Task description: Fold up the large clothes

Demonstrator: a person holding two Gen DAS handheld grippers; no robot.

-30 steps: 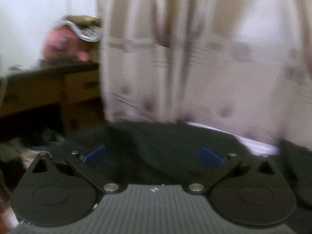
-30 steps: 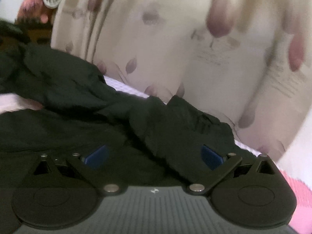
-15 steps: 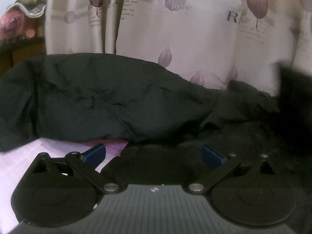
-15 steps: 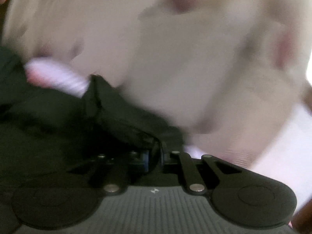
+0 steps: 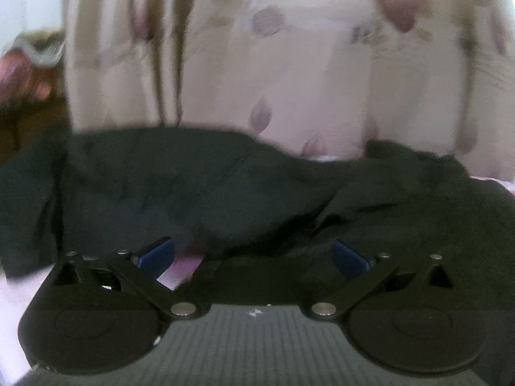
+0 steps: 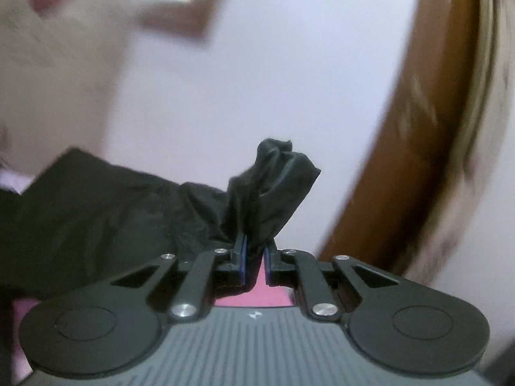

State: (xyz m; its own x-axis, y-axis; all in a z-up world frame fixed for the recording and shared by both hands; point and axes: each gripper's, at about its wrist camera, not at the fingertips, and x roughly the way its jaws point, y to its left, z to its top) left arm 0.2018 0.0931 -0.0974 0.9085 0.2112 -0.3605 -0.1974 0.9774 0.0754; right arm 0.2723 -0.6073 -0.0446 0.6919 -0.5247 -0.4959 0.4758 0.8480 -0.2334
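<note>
A large black garment (image 5: pixel 199 186) lies crumpled across a pink bedcover (image 5: pixel 13 292) in the left wrist view. My left gripper (image 5: pixel 252 255) hovers low over its near edge, jaws wide apart, blue pads (image 5: pixel 154 254) bare and nothing pinched. In the right wrist view my right gripper (image 6: pixel 256 257) is shut on a bunched corner of the black garment (image 6: pixel 273 180). That corner sticks up past the fingertips, and the rest of the cloth trails off to the left.
A cream curtain (image 5: pixel 289 64) with purple leaf prints hangs behind the bed. A dark wooden cabinet (image 5: pixel 29 119) stands at the far left. A white wall (image 6: pixel 257 80) and a brown wooden frame (image 6: pixel 402 160) face the right gripper.
The right gripper closed on a corner of the black garment and swung it away to the right, toward the wall. The left gripper dropped lower over the garment, still open.
</note>
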